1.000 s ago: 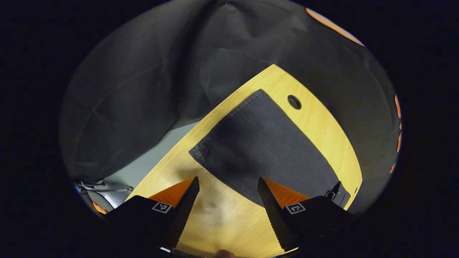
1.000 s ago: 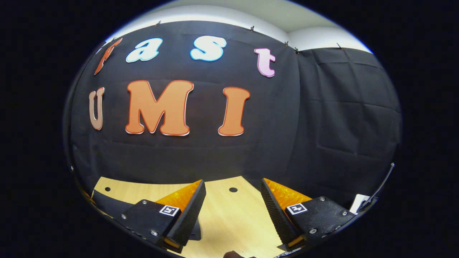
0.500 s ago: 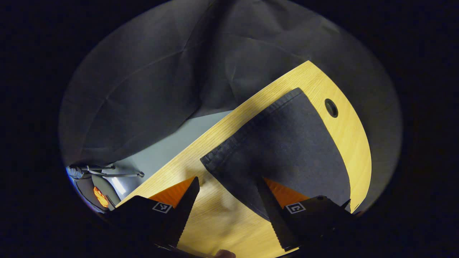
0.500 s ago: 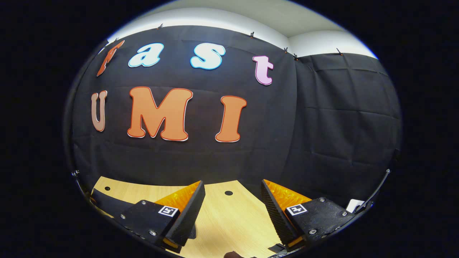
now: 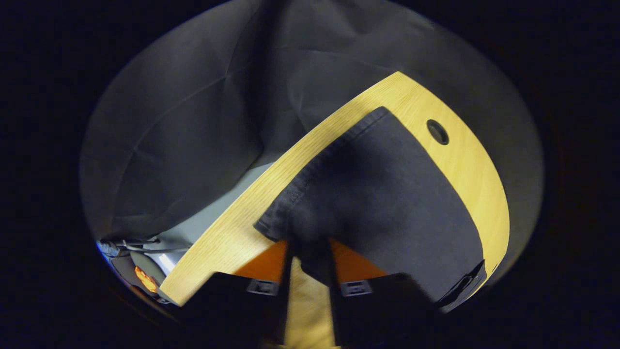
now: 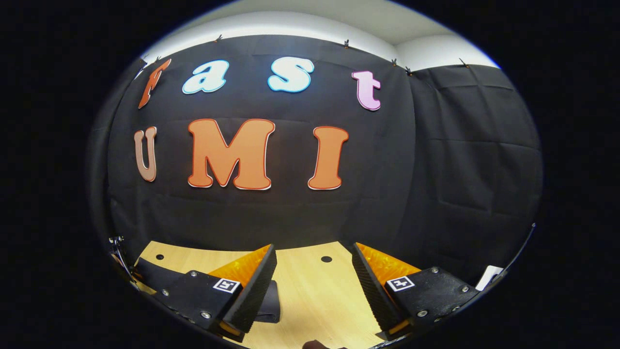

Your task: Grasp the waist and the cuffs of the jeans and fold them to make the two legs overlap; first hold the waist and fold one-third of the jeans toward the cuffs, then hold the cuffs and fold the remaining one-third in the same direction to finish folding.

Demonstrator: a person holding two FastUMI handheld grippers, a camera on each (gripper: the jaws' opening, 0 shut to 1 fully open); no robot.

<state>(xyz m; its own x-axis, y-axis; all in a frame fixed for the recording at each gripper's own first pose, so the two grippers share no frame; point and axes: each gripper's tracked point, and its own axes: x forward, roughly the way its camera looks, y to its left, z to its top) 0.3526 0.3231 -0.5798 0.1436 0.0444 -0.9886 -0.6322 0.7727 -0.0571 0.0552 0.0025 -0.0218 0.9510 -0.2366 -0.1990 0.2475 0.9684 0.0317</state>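
Observation:
Dark folded jeans (image 5: 387, 194) lie on the wooden table (image 5: 465, 165) in the left gripper view, hem edge toward the table's left rim. My left gripper (image 5: 310, 247) sits at the near corner of the cloth. Its jaws are drawn close, with the dark fabric pinched between the tips. In the right gripper view, my right gripper (image 6: 314, 252) hovers open over bare wood (image 6: 315, 295) and faces the booth wall. A dark piece of the jeans (image 6: 269, 305) shows just behind its left finger, and more of them (image 6: 152, 271) lies at far left.
A round cable hole (image 5: 437, 132) pierces the table beyond the jeans; the right gripper view has another hole (image 6: 326, 259). Off the table's left edge is grey floor with cables and a stand (image 5: 135, 242). A white object (image 6: 489, 276) sits at far right.
My left gripper has moved forward onto the corner of the jeans and its jaws have closed from wide open to a narrow pinch. The right gripper has barely shifted and stays open.

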